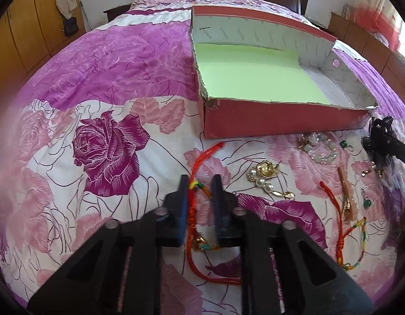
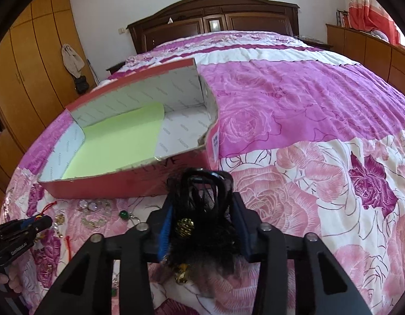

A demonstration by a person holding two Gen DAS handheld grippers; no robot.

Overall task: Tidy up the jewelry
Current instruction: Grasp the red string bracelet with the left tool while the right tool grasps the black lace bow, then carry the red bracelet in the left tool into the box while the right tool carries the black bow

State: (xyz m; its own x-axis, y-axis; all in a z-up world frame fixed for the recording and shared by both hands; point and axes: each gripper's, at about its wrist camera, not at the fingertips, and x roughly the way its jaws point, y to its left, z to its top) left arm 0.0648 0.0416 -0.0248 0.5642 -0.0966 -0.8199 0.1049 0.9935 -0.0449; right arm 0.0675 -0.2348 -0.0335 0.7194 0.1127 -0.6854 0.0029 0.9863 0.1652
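A bed (image 1: 102, 60) in rose-print covers carries an open red cardboard box (image 1: 281, 120), with bracelets, red cords (image 1: 194, 168) and a pearl brooch (image 1: 265, 176) scattered before it.

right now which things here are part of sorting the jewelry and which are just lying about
Part of the job:
red box
red cord bracelet
pearl brooch
bead bracelet
black lace hair clip

Just lying about:
cloth bag on the wardrobe
headboard

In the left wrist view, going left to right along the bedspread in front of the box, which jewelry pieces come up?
Red string bracelet between the left gripper jaws → gold and pearl brooch → white bead bracelet → gold hair clip → green drop earring.
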